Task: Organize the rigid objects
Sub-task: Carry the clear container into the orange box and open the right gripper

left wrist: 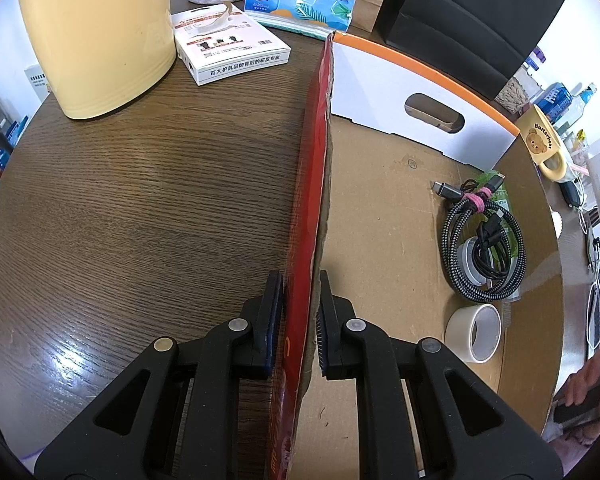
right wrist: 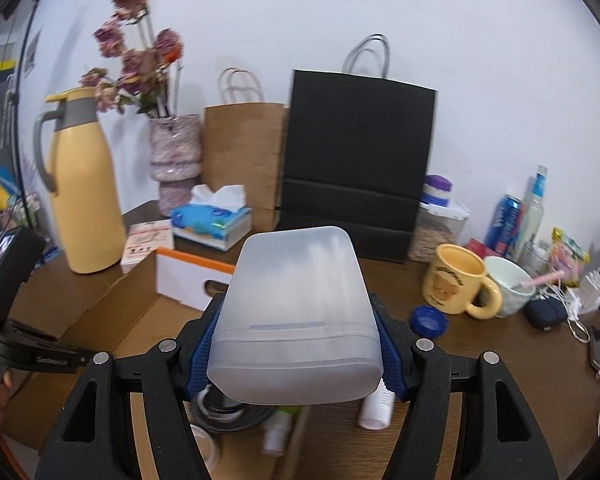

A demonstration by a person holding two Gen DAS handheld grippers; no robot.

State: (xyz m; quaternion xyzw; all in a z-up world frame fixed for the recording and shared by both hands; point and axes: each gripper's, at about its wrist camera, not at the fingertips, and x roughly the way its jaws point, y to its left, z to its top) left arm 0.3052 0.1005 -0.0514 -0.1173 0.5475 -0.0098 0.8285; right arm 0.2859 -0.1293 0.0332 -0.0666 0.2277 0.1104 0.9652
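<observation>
Left wrist view: the left gripper [left wrist: 300, 320] has its jaws clenched on the red side wall of the cardboard box [left wrist: 314, 184] at frame centre. Inside the box, at right, lie coiled cables [left wrist: 482, 240] and a tape roll [left wrist: 475, 332]. Right wrist view: the right gripper [right wrist: 294, 354] has its jaws grasping a translucent plastic container [right wrist: 296, 320], centre frame, above the wooden surface [right wrist: 500, 360].

We see a frosted translucent plastic container [right wrist: 296, 316] held above an open cardboard box [left wrist: 380, 208] with red outer wall, where coiled braided cables [left wrist: 482, 240] and a tape roll [left wrist: 474, 332] lie.
</observation>
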